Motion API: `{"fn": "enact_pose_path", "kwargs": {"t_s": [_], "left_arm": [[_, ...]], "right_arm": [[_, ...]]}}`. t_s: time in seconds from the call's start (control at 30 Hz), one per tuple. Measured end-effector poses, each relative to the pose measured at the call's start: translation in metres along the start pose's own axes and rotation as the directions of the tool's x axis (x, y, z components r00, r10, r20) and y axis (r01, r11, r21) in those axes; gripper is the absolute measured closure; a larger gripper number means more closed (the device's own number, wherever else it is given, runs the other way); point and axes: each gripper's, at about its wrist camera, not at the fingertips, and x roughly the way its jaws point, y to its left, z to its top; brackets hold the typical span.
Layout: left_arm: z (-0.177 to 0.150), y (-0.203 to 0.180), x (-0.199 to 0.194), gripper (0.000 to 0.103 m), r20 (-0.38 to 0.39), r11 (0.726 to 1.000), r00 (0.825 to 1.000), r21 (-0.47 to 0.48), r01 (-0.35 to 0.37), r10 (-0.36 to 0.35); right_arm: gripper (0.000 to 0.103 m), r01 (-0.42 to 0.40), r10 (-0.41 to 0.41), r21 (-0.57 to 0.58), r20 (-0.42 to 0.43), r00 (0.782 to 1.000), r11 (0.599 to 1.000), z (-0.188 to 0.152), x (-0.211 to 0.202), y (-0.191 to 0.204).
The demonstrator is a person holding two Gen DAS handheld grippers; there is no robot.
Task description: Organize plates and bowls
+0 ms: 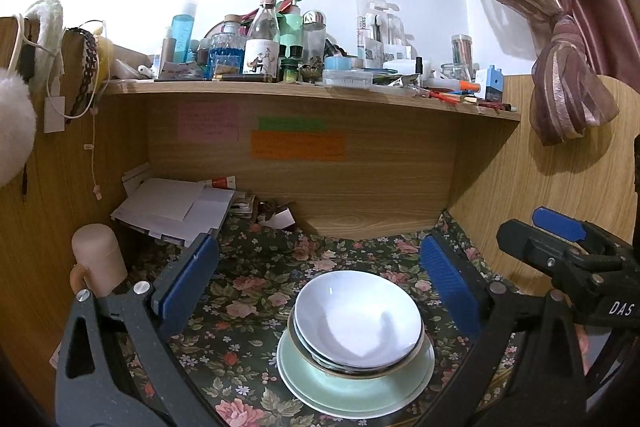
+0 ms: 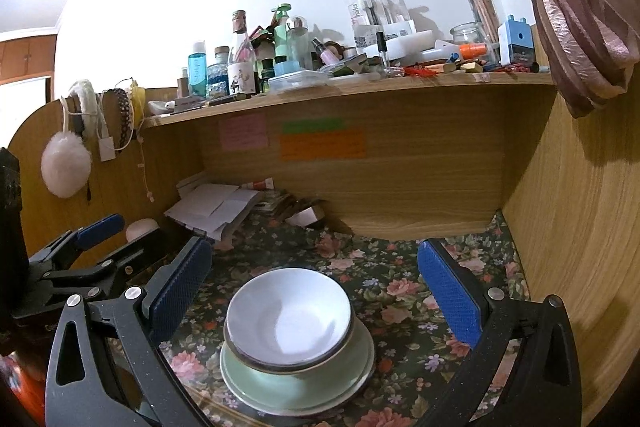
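Left gripper (image 1: 320, 279) and right gripper (image 2: 314, 281) both gape wide, holding nothing. Between their fingers, nested white bowls (image 1: 358, 323) sit on green plates (image 1: 352, 383), mid-surface on the floral tablecloth (image 1: 248, 307).

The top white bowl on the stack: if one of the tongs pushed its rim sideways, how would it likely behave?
The top white bowl looks glazed and glossy, so it would probably slide rather than grip. It sits slightly off-centre in the bowl beneath, above the green plates, so a push may rock or tilt it. It appears ceramic, likely rigid and chippable.
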Motion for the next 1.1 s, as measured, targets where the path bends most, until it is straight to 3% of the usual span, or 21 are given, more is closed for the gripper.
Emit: {"fn": "enact_pose_path", "kwargs": {"t_s": [1.1], "left_arm": [[0.0007, -0.0076, 0.0027, 0.0, -0.005, 1.0, 1.0, -0.008, 0.007, -0.007]], "right_arm": [[0.0, -0.01, 0.01, -0.002, -0.008, 1.0, 1.0, -0.0016, 0.0018, 0.0029]]}}
